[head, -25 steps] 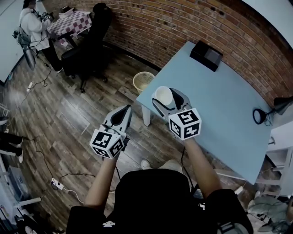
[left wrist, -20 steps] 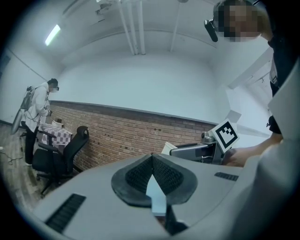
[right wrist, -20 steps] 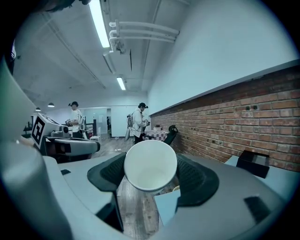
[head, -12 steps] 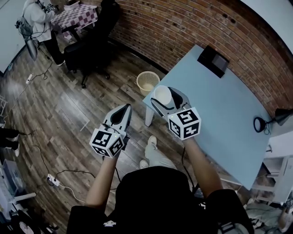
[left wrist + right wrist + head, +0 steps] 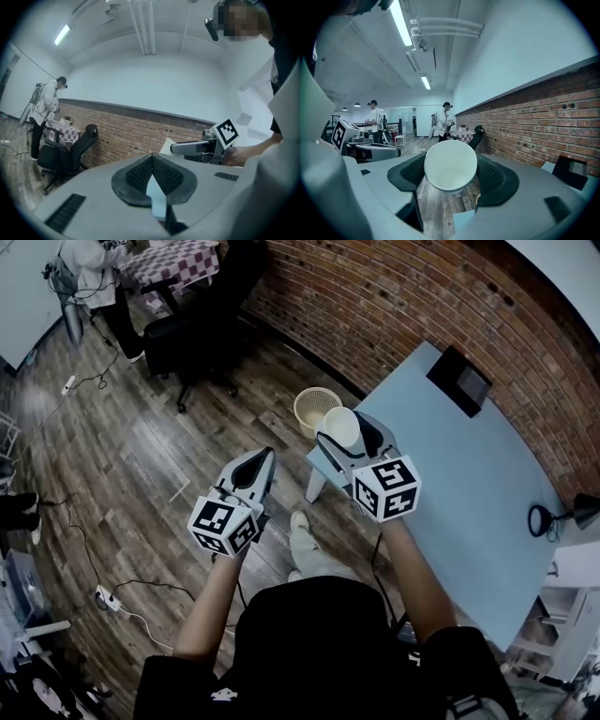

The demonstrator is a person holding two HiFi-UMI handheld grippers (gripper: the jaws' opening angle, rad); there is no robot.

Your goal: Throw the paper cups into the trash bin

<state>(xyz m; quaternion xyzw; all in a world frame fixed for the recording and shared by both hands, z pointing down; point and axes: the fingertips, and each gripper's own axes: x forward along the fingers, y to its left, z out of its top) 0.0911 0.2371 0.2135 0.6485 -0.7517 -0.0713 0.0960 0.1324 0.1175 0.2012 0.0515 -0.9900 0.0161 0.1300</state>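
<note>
Transit step — paper cup (image 5: 450,165) pinched in right gripper (image 5: 345,432), not yet over trash bin (image 5: 317,412).
Cup sits sideways between the jaws, open mouth facing the gripper camera, near the worktop (image 5: 469,484) corner, with the wicker bin on the floor close ahead. Left gripper (image 5: 255,460) is pressed together and empty. Next move, as I read it — get the cup over the bin's mouth, then spread the jaws so it drops inside, clear of the rim.

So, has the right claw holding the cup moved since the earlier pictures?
Yes. In the head view the right claw and its cup have come closer to the bin on the floor.
</note>
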